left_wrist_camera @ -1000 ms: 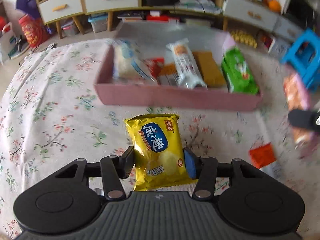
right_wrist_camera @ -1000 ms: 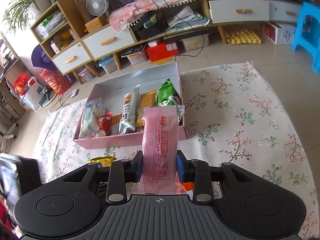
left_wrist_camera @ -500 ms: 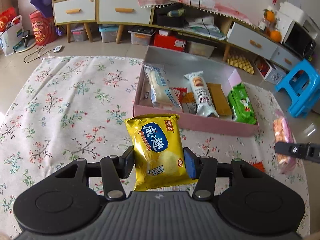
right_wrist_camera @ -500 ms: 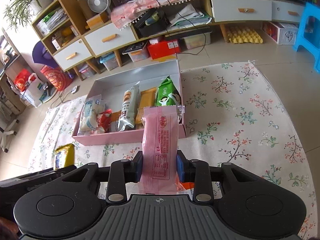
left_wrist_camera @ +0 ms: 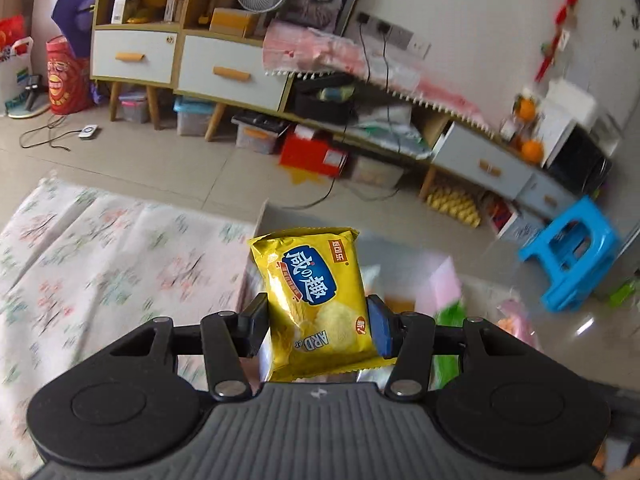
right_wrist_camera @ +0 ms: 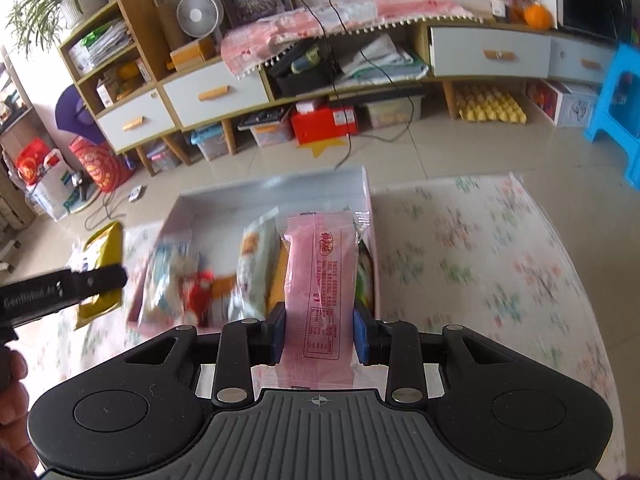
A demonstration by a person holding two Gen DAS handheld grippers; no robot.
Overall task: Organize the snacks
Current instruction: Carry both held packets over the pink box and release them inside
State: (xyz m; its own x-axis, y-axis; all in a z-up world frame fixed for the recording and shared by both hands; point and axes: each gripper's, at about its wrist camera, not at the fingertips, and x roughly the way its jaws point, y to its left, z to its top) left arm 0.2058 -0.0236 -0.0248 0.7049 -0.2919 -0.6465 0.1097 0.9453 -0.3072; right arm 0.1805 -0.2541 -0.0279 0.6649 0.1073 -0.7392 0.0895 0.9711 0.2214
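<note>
Left wrist view: left gripper (left_wrist_camera: 318,322) clamped on glossy yellow chip packet (left_wrist_camera: 316,304), upright, crinkled foil, blue logo; packet held in air above near-left corner of blurred pink box (left_wrist_camera: 444,280).

Right wrist view alone shows box contents: shallow pink-walled box (right_wrist_camera: 370,216) on floral cloth (right_wrist_camera: 480,248), holding white-blue bag (right_wrist_camera: 168,280), red packet (right_wrist_camera: 200,292), pale long wrapper (right_wrist_camera: 256,268), green packet edge (right_wrist_camera: 366,276).

Right gripper (right_wrist_camera: 320,330) clamped on flat pink translucent wrapper (right_wrist_camera: 320,280), upright, over box's right end.
</note>
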